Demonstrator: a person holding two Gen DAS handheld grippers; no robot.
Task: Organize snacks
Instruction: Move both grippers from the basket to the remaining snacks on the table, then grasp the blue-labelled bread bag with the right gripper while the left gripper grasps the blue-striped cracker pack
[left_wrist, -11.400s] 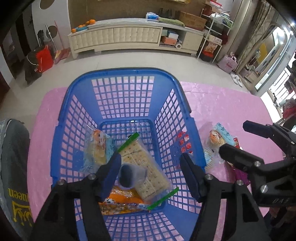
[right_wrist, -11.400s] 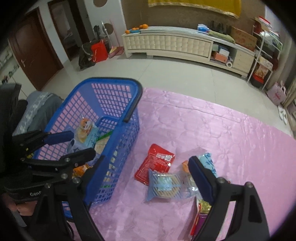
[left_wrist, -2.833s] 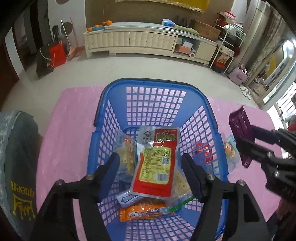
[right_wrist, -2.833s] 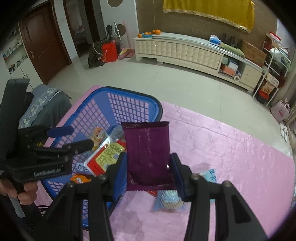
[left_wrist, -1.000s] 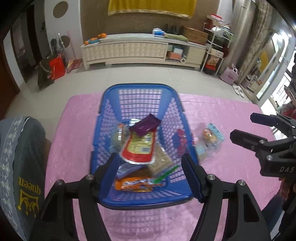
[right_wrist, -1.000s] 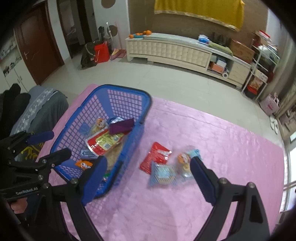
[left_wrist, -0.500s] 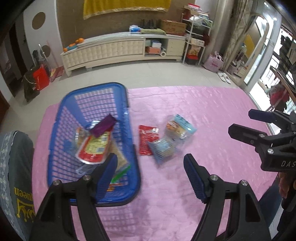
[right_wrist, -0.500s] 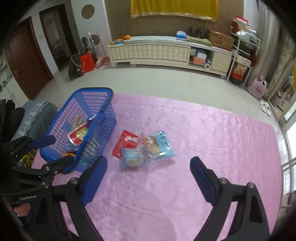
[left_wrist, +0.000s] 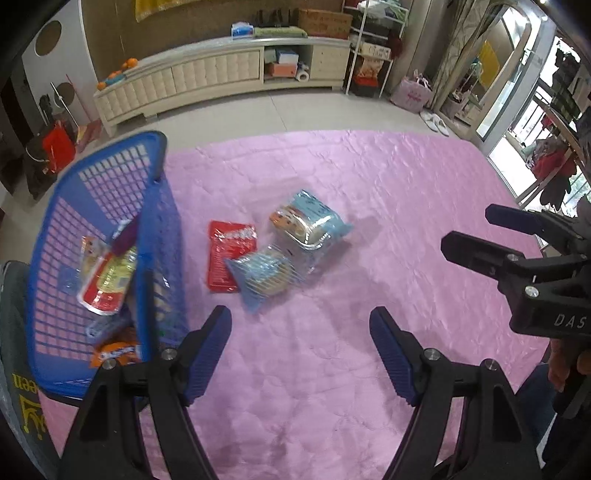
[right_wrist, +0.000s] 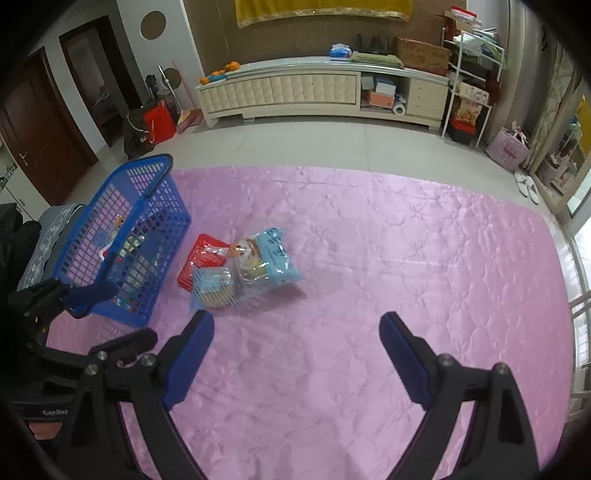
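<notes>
A blue basket (left_wrist: 155, 206) (right_wrist: 147, 199) stands at the left of the pink cloth (left_wrist: 369, 369). In it lie a red-and-yellow packet (left_wrist: 107, 280), a purple packet (left_wrist: 125, 236) and an orange packet (left_wrist: 114, 350). Just right of the basket lie a red packet (left_wrist: 225, 258) (right_wrist: 201, 254), a blue-striped biscuit packet (left_wrist: 264, 275) (right_wrist: 212, 288) and a light-blue bag (left_wrist: 310, 221) (right_wrist: 269, 258), overlapping one another. My left gripper (left_wrist: 299, 317) hovers open and empty, nearer than the loose snacks. My right gripper (right_wrist: 295, 319) (left_wrist: 469, 226) is open and empty, to their right.
A person's grey garment with yellow lettering (left_wrist: 18, 387) borders the basket at the left, and a hand (left_wrist: 565, 369) holds the right tool. Pink cloth stretches to the right. Beyond the table's far edge are tiled floor and a cream sideboard (right_wrist: 295, 88).
Both grippers have swung right, off the basket and toward the loose snacks, and come lower. The basket now sits at the left of both views. The left jaws stand slightly wider.
</notes>
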